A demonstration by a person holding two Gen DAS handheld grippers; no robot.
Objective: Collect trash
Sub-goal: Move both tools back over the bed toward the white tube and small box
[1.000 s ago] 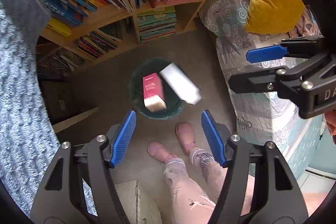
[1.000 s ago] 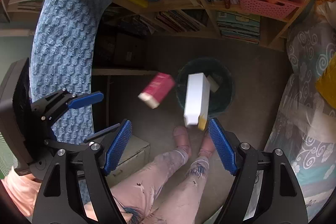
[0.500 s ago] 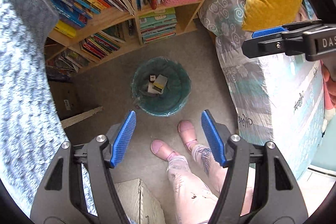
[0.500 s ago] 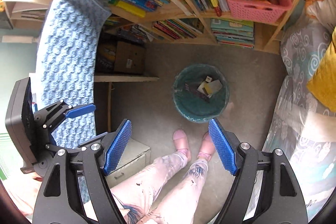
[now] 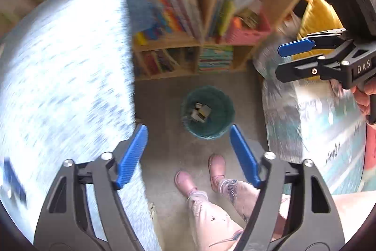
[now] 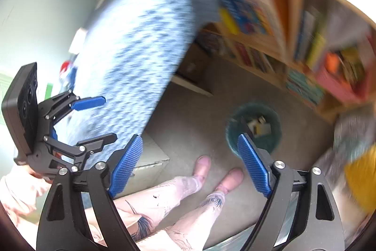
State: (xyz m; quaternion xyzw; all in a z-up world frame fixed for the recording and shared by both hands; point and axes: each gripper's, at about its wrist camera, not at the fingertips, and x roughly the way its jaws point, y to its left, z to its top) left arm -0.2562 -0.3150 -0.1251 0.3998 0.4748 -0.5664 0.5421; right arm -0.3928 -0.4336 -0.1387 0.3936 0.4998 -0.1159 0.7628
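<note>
Nearest the lens, the left tool [image 5: 189, 152] has its jaws opening with nothing between them; the right tool [image 6: 189, 165] is likewise opening and empty. Below them stand the person's legs in pale patterned trousers [image 6: 164, 199] and pink slippers [image 5: 217, 166] on the grey floor [image 5: 164, 109]. A little farther on, the round green bin [image 5: 208, 113] sits on the floor with a few small boxes of trash [image 5: 199, 112] lying inside it. A blue knitted cloth [image 5: 63, 86] fills the left side, the wooden bookshelf [image 5: 199, 44] stands beyond. Judging from this, some trash is already binned; whether more waits elsewhere cannot be told, as the views are blurred
</note>
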